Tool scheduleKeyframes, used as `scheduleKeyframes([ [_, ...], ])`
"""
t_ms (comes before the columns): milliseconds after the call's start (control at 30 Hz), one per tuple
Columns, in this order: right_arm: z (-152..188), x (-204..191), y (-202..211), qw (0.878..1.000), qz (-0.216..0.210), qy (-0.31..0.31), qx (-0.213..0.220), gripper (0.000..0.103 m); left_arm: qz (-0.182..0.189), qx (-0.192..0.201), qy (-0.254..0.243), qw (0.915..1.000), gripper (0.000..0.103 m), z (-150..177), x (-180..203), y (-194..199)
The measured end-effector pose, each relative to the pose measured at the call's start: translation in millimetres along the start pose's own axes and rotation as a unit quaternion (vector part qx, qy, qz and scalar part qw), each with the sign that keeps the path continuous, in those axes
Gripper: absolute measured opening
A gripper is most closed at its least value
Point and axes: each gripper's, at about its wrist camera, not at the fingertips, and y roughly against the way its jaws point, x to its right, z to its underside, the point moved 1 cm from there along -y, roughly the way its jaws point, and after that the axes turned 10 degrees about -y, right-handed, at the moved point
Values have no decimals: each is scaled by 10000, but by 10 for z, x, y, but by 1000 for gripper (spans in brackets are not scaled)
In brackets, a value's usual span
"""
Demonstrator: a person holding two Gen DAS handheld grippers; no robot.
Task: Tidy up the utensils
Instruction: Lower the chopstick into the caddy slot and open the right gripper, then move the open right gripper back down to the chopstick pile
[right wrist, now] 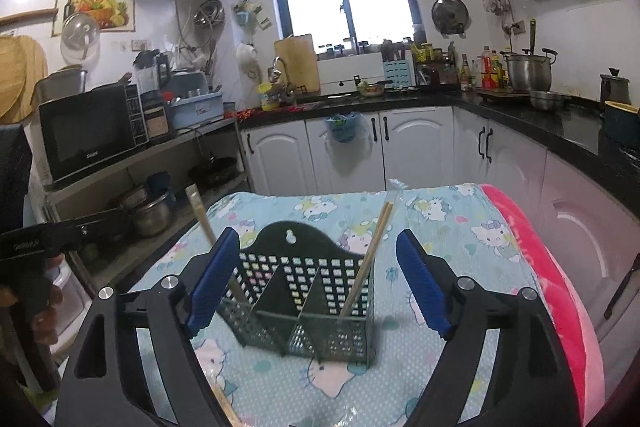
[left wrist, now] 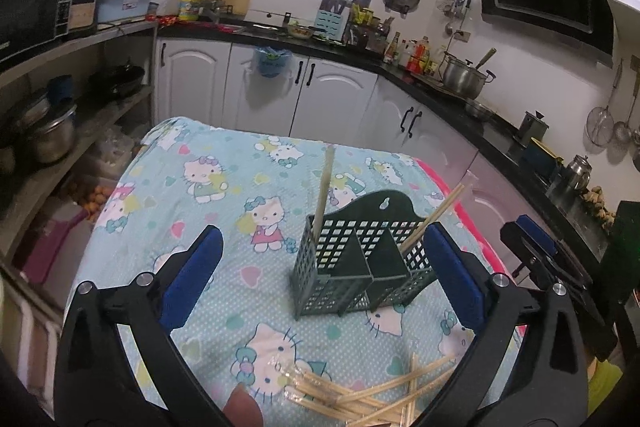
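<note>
A dark green perforated utensil caddy (left wrist: 360,263) with three compartments stands on the Hello Kitty cloth; it also shows in the right wrist view (right wrist: 308,303). One wrapped chopstick pair (left wrist: 323,193) stands in its left compartment and another (left wrist: 434,217) leans in its right compartment; the right wrist view shows them too (right wrist: 202,217) (right wrist: 370,259). A loose pile of wooden chopsticks (left wrist: 368,393) lies at the near edge. My left gripper (left wrist: 324,277) is open and empty, straddling the caddy from behind. My right gripper (right wrist: 318,283) is open and empty, close around the caddy.
The table is covered by a light blue patterned cloth (left wrist: 224,187) with a pink edge (right wrist: 560,291) on the right. White cabinets (right wrist: 352,151) and a black counter stand behind. A shelf with a microwave (right wrist: 86,133) and pots is on the left.
</note>
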Motion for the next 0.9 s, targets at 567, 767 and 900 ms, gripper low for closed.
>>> scheduleKeyframes([
  [567,165,-292,313,9980,-246,526,-258,78,-88,-185,159,9997,92,307,-48,221],
  [767,297,-431,378,9950,-350,834,-417,78,-92,-290,153,9994,92,435,-23,254],
  [900,388,-497,407,9925,-446,1016,-521,78,-115,-366,108,9992,92,521,-17,266],
])
